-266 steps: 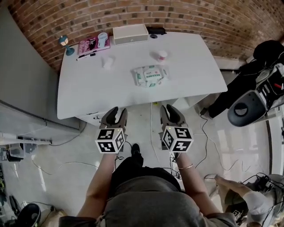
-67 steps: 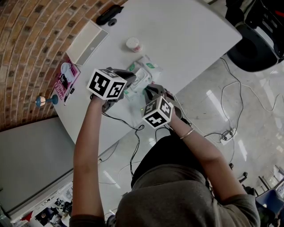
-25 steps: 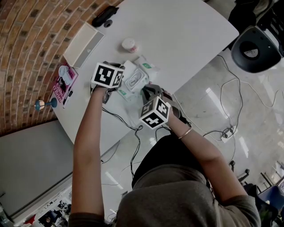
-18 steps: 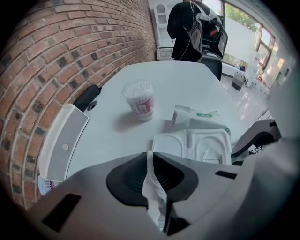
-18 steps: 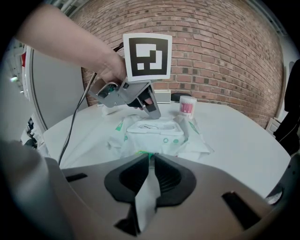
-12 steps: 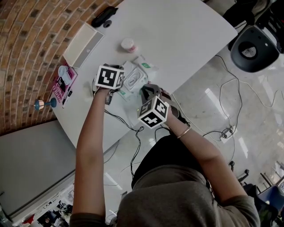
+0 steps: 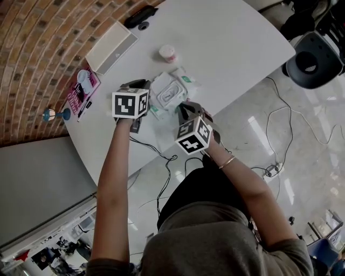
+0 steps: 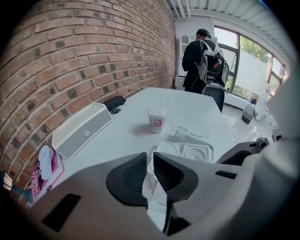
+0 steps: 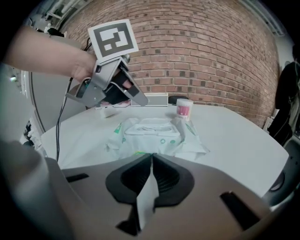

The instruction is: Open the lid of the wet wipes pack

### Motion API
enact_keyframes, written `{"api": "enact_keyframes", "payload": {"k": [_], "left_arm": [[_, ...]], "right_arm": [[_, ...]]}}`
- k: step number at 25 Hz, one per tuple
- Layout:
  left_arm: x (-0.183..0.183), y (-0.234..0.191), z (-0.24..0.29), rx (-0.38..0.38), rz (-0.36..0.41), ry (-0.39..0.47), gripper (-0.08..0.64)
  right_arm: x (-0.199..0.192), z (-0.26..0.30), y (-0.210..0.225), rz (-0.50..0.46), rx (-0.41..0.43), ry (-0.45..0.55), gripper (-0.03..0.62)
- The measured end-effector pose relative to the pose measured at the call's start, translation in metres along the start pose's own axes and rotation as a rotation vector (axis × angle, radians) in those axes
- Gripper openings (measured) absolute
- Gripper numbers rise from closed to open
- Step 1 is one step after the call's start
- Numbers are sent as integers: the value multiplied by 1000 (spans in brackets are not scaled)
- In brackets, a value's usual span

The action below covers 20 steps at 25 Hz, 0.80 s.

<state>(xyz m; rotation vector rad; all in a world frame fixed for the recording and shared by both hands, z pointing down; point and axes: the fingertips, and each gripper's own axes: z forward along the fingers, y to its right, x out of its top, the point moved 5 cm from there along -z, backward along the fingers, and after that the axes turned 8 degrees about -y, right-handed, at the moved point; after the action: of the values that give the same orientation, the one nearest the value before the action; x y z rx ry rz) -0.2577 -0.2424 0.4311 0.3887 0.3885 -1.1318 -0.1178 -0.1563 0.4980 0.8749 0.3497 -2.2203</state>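
Both grippers work at the near side of the table. The right gripper (image 9: 151,157) has just been closing and pinches the near edge of the wet wipes pack (image 9: 154,136), its pads together on the wrapper. Off to the pack's left, the left gripper (image 8: 150,158) hangs just clear of it. Its jaws are drawn almost together, with only a slit between them and nothing gripped.

The pack lies flat near the front edge of the table (image 7: 232,48). Its white lid (image 8: 187,151) looks folded back, with two white panels showing side by side. Just beyond the pack stands a small pink-labelled tub (image 7: 167,53). Further back, along the brick wall (image 8: 93,51), sit a long white box (image 7: 110,47), a black object (image 7: 141,16) and a pink magazine (image 7: 81,90). A black chair (image 7: 315,59) stands off the table's far corner, and a person (image 8: 200,56) wearing a backpack stands beyond it, back turned.
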Motion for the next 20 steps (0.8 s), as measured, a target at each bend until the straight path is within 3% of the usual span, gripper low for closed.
{"api": "enact_keyframes", "payload": {"k": [5,15,20], "left_arm": [[-10,-1,-15,8,-44,52,55],[-35,10,-44,38,-120,146,52],[-50,24,-62,13,-212,216,48]], "right_arm": [[1,-12,10,81,9,51,28],[14,-46,11,71,38,108,34],[18,-65,13,91,45,134,28]]}}
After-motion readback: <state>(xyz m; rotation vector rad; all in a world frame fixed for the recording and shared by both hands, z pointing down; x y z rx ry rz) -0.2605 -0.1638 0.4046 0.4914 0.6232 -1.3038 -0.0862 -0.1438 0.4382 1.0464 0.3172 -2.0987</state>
